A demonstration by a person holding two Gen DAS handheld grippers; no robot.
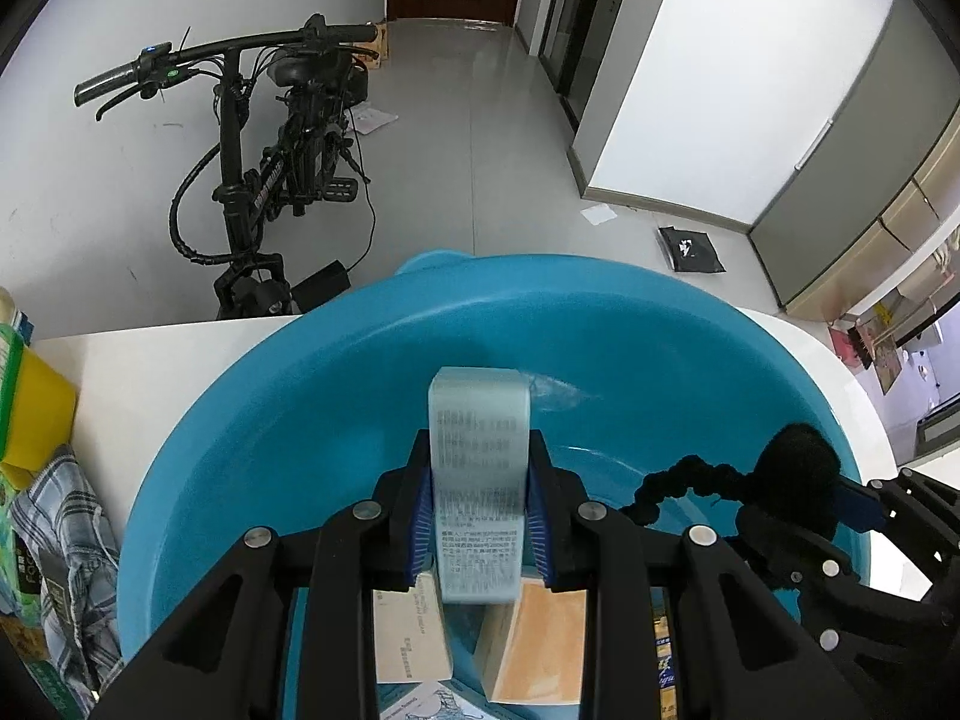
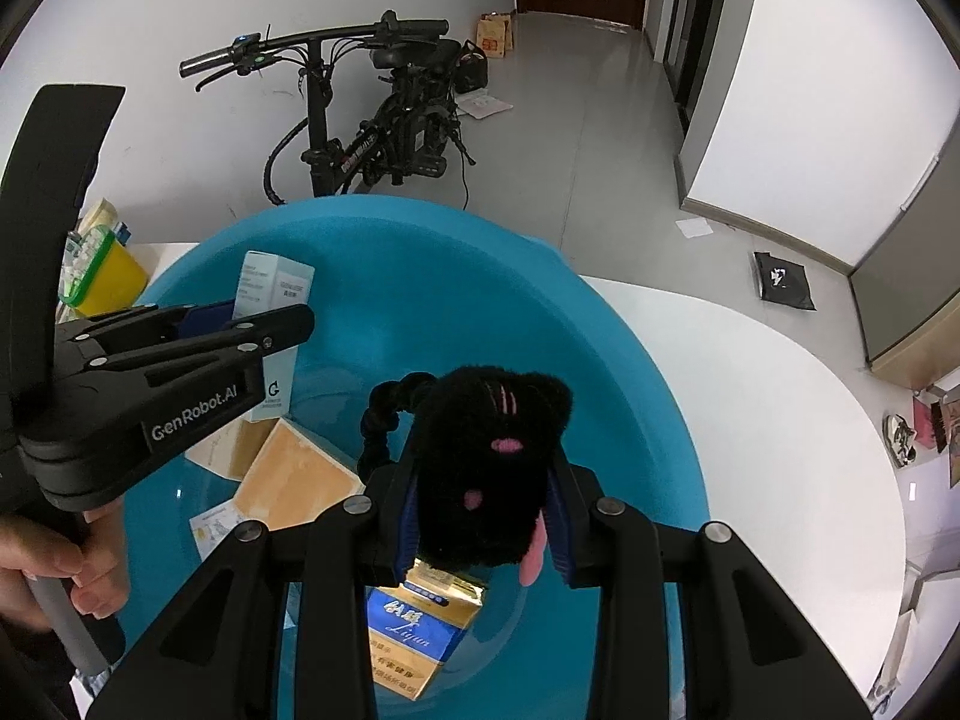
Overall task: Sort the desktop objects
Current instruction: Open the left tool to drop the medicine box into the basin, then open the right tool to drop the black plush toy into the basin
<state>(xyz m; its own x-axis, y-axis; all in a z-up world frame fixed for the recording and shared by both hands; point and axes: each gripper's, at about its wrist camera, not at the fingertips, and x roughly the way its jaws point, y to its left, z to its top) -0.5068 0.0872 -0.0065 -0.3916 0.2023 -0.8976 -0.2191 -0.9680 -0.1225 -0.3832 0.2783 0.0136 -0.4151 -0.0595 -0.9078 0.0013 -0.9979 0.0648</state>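
The left tongs (image 1: 480,516) are pinching a tall pale-blue printed box (image 1: 480,480) across its narrow sides, the blue pads pressed flat against it and the box standing upright out beyond the tips. The right tongs (image 2: 483,516) are clamped on a black plush cat toy (image 2: 489,462), which bulges out above and ahead of the pads; its black scrunchie loop (image 2: 384,420) hangs off to the left of them. Both pairs hang over the inside of the blue basin (image 1: 252,420), pointing steeply down into it, with the left tongs well to the left of the right ones in the right wrist view.

Directly under the left tongs, on the basin floor, lie a cream box (image 1: 411,636) and an orange-faced box (image 1: 543,642), with a printed leaflet (image 1: 426,705) nearer the camera. Under the right tongs lies a blue and gold carton (image 2: 420,630).

Judging by this, the sorting is well under way: several items are already in the basin, and two more are held above it, not yet let go. What seems left is to release both, then fetch the rest. Far to the left of the left tongs, on the white counter (image 1: 150,360), a yellow container (image 1: 36,414), a plaid cloth (image 1: 72,534) and some green packaging are unsorted. Whether those belong in the basin cannot be told.
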